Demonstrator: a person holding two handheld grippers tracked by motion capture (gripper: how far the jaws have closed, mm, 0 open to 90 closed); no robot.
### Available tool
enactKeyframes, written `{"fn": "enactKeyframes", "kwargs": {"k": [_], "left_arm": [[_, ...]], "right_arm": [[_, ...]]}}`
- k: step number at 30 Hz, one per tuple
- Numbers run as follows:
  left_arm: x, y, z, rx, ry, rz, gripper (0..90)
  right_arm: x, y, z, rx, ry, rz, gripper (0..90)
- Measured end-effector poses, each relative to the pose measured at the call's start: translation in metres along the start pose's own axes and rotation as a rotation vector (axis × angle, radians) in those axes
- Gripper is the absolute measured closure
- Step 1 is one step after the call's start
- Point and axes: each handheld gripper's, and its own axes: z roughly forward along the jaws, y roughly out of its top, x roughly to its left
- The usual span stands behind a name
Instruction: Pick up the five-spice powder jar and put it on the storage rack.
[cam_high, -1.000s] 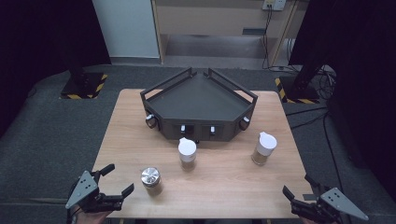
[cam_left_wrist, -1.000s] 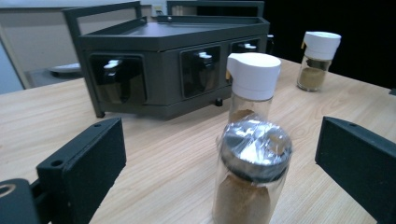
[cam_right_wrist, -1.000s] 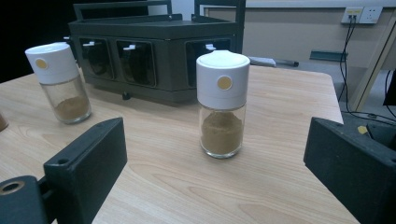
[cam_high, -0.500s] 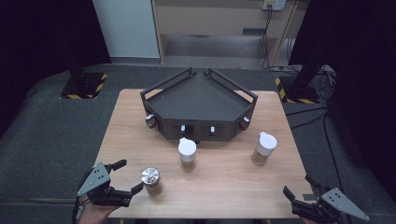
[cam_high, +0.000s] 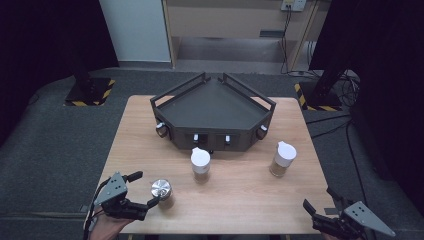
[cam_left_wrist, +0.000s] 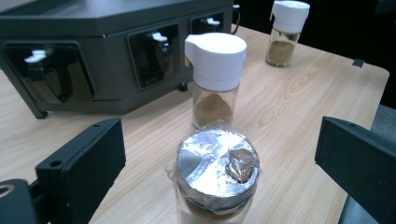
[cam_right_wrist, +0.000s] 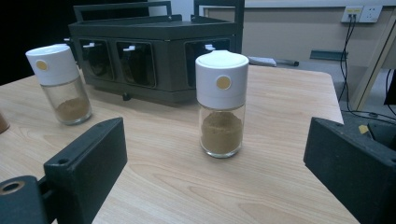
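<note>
While no readable writing shows on any of them, three glass spice jars of brown powder stand on the light wooden table: one foil-topped jar near the left front edge and two white-capped shakers, the middle one just before the dark grey angular rack and the right one bearing a small yellow dot. The left gripper has its jaws spread wide on either side of the foil-topped jar without touching it. The right gripper, jaws also apart, sits at the near right corner, facing the right shaker.

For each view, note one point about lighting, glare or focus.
High view: table evenly lit, surroundings dark. Left gripper view: glare on the foil lid, its own jaws blurred. Right gripper view: white-capped jar sharp, soft shadow at its base.
</note>
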Motion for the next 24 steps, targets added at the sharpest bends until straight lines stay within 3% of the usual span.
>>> {"fn": "enactKeyframes", "kwargs": {"k": [11, 24], "left_arm": [[-0.003, -0.006, 0.018, 0.035, -0.009, 0.008, 0.7], [-0.004, -0.006, 0.028, 0.063, 0.009, 0.028, 2.4]], "right_arm": [[0.000, 0.000, 0.000, -0.005, -0.001, -0.002, 6.1], [-0.001, -0.001, -0.001, -0.009, 0.001, 0.000, 6.2]]}}
